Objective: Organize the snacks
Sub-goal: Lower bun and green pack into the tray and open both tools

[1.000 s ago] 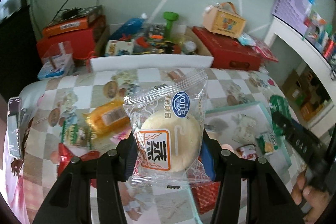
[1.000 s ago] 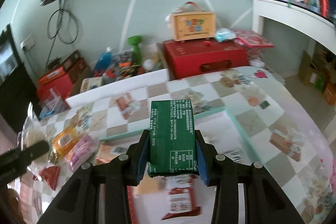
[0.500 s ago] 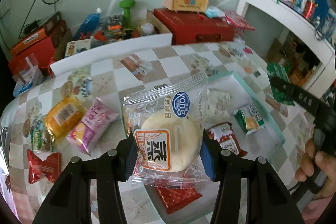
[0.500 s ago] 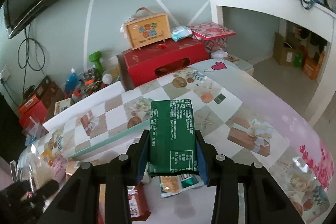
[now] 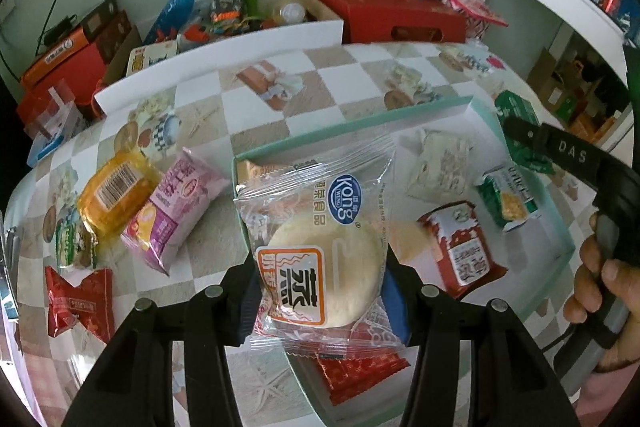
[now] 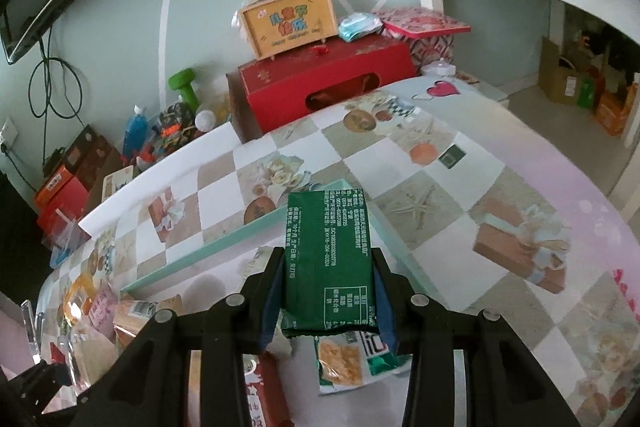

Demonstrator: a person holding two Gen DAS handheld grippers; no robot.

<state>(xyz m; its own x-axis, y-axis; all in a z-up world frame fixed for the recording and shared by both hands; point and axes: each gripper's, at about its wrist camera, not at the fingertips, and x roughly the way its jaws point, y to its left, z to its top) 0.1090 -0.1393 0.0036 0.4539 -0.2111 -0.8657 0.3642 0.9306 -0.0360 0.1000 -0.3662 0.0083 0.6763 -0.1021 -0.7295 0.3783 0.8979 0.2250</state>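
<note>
Both grippers have swung over the teal-rimmed tray (image 5: 472, 103) since a second ago; it now fills the centre and right of the left view. At lower centre, the left gripper (image 5: 320, 287) clamps a clear-wrapped round bun (image 5: 320, 267) above the tray's left edge. At lower centre of the right view, the right gripper (image 6: 326, 291) pinches a dark green packet (image 6: 328, 259) over the tray's far corner. Loose snacks (image 5: 152, 211) lie on the checked tablecloth (image 5: 248, 99) at left. The step appears to be delivery; next, each should lower and release inside the tray.
</note>
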